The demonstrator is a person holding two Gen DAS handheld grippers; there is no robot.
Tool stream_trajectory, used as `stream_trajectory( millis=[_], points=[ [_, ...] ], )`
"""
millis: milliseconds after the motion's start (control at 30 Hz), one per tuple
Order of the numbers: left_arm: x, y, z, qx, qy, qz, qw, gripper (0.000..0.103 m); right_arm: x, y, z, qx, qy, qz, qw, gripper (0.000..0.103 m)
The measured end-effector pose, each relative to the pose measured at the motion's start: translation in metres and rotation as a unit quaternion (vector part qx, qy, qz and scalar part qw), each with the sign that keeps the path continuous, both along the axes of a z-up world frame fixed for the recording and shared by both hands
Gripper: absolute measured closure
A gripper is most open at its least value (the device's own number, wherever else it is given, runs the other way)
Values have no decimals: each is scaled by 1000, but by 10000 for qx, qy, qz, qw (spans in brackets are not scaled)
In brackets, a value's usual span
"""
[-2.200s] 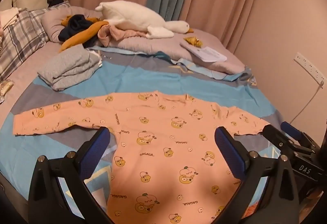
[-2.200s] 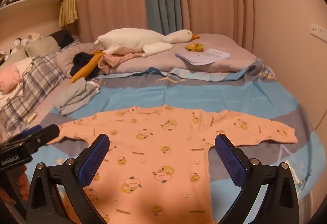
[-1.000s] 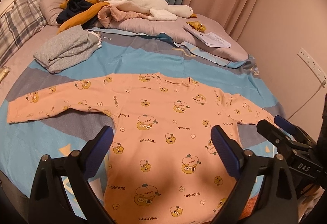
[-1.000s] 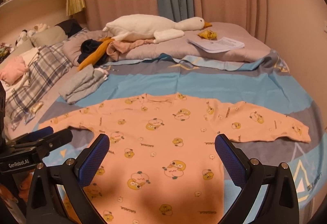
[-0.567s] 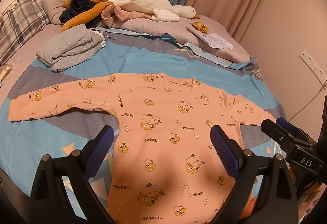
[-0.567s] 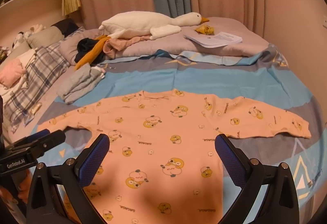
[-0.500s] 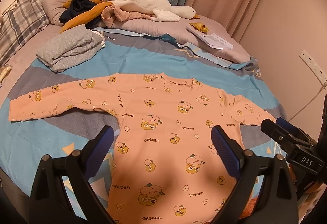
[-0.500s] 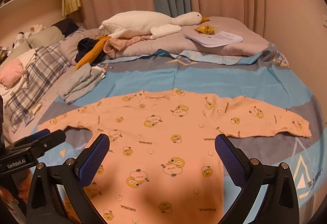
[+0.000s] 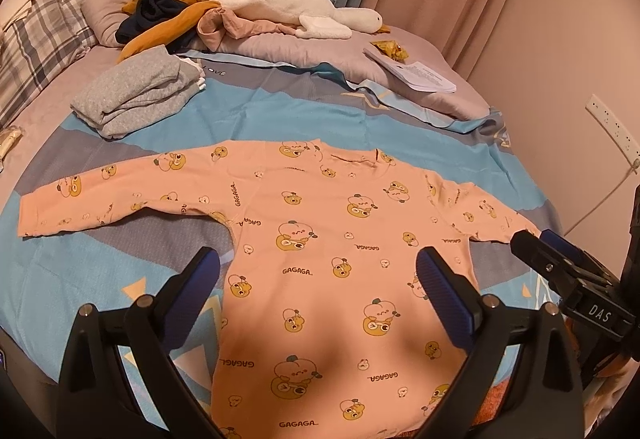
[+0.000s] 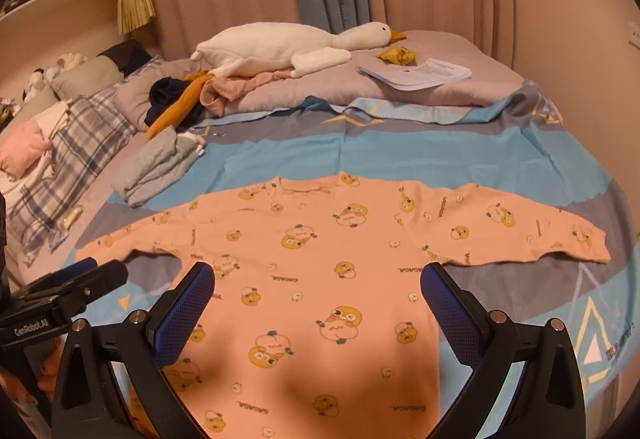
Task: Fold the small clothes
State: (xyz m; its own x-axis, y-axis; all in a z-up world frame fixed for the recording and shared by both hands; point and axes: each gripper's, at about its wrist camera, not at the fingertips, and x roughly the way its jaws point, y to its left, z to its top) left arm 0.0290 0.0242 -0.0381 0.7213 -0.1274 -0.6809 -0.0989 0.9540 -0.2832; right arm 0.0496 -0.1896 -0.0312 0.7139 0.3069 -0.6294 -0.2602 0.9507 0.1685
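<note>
- Spread flat on the blue-and-grey bedspread [image 9: 304, 111]: a small peach long-sleeved top [image 9: 320, 239] printed with cartoon chicks, collar toward the far side, hem toward the cameras.
- Both sleeves out to the sides, left sleeve [image 9: 100, 199] and right sleeve [image 10: 520, 231] lying straight — no fold in the cloth anywhere in view.
- Poised over the lower body of the top: left gripper [image 9: 318, 279], fingers wide apart, nothing between the blue pads [image 9: 440, 291].
- Likewise the right gripper [image 10: 316, 291], spread wide and empty above the hem half; whether either tool touches the fabric cannot be told.
- Near the far left of the bedspread, a folded grey garment [image 9: 136, 95] stacked neat — by its look a piece already done.
- Behind it, a loose heap of dark, mustard and pink clothes [image 9: 180, 23] beside a white plush goose [image 9: 280, 7], seemingly waiting; papers [image 10: 416, 73] on the far right.
- Judged from this: laying-out finished, folding of this top not yet begun; sleeves in, then body doubled over, all left to do, with the heap likely to follow.
</note>
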Motion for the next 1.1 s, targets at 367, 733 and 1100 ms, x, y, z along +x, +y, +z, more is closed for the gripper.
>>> stream_trajectory(
  millis=[367,733,1100],
  points=[
    [1,-2,0,49,-8,-82,10000,4,2,-5,1,29,-9,-117,9999,1],
    [3,-10,-2,82,79,-192,9998,4,1,-9,0,92,4,-214,9997,1],
    [6,-16,-2,72,112,-311,9994,4,0,-14,0,121,16,-280,9995,1]
  ],
)
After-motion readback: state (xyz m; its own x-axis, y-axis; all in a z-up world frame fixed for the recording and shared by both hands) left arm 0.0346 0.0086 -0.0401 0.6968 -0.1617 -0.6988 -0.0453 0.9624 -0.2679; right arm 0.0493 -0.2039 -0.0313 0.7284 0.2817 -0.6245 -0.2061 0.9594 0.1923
